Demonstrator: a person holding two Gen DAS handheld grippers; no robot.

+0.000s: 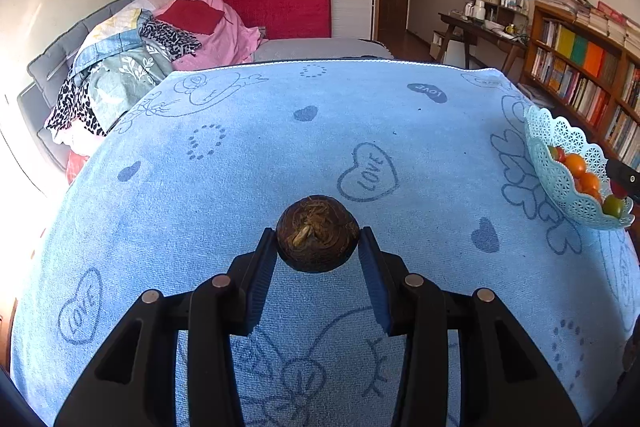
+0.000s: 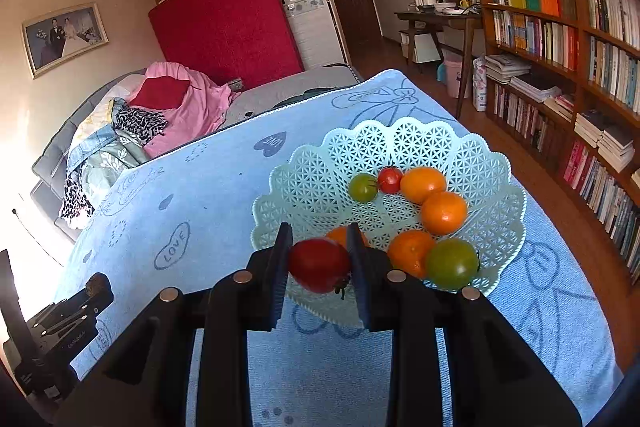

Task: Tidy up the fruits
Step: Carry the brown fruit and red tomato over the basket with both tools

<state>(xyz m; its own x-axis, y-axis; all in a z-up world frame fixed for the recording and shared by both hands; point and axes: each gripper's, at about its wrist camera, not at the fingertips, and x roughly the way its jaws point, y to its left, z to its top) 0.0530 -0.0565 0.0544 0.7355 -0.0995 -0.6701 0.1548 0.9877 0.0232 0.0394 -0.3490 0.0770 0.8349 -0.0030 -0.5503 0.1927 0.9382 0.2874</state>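
Right gripper [image 2: 320,263], clamped on a red tomato [image 2: 319,265] above the basket [image 2: 308,195] rim, should lower before releasing, sparing the oranges [image 2: 423,183].

Right gripper [image 2: 319,263]: clamped on a red tomato [image 2: 318,265], held just above the near rim of the basket.
Basket [image 2: 320,187]: pale green lattice plastic, scalloped edge, standing on a blue towel [image 2: 192,195] printed with "LOVE" hearts.
Inside the basket: three oranges [image 2: 423,183], two green tomatoes [image 2: 452,263], one small red tomato [image 2: 389,179].
Left gripper [image 2: 94,287]: at lower left, a dark brown round thing at its tip.
Background: bookshelf [image 2: 560,39], red mattress [image 2: 228,27] upright against the wardrobe.
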